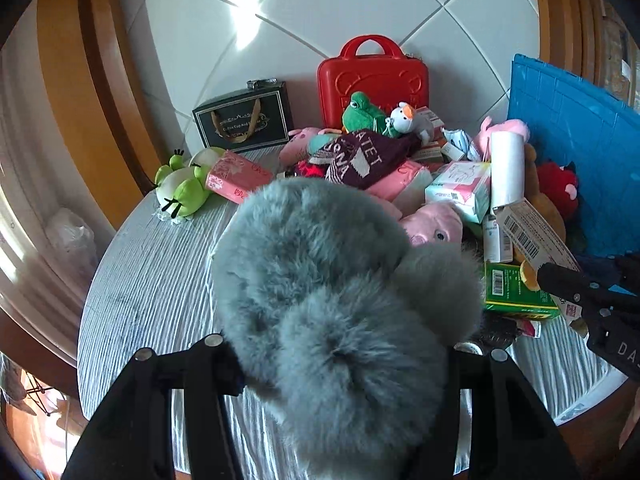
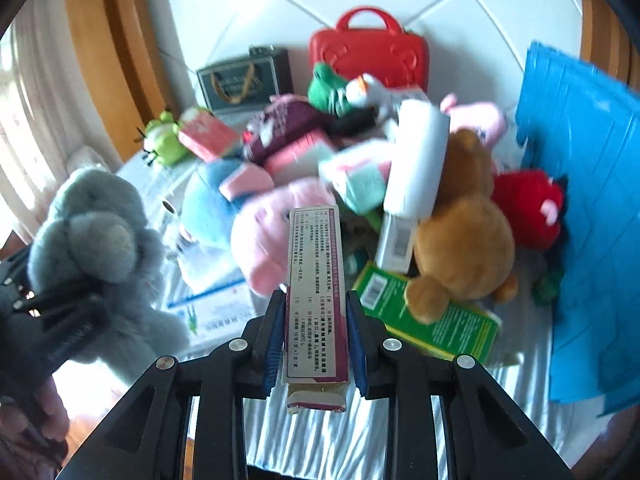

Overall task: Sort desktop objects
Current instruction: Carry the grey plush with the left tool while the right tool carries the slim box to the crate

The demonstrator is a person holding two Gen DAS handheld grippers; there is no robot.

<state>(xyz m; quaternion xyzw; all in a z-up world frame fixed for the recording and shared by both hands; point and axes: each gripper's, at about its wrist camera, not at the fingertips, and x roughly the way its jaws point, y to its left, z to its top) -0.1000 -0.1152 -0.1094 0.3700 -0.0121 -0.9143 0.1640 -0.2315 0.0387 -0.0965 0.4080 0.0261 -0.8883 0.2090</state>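
Note:
My left gripper [image 1: 340, 364] is shut on a grey furry plush toy [image 1: 340, 292] that fills the middle of the left wrist view and hides the fingertips; the toy also shows at the left of the right wrist view [image 2: 96, 248]. My right gripper [image 2: 316, 312] is shut on a long white and maroon carton [image 2: 316, 300] with printed text, held above the table. In the left wrist view the right gripper [image 1: 592, 300] holds that carton [image 1: 536, 232] at the right edge. A heap of plush toys and boxes lies behind on the round table [image 1: 152, 280].
A red case [image 1: 372, 80] and a black gift box [image 1: 244, 120] stand at the back. A blue crate [image 2: 588, 200] stands at the right. A brown bear [image 2: 464, 224], pink pig [image 2: 272, 236], green box [image 2: 432, 312], green frog plush [image 1: 184, 188] and white roll [image 1: 507, 168] lie in the heap.

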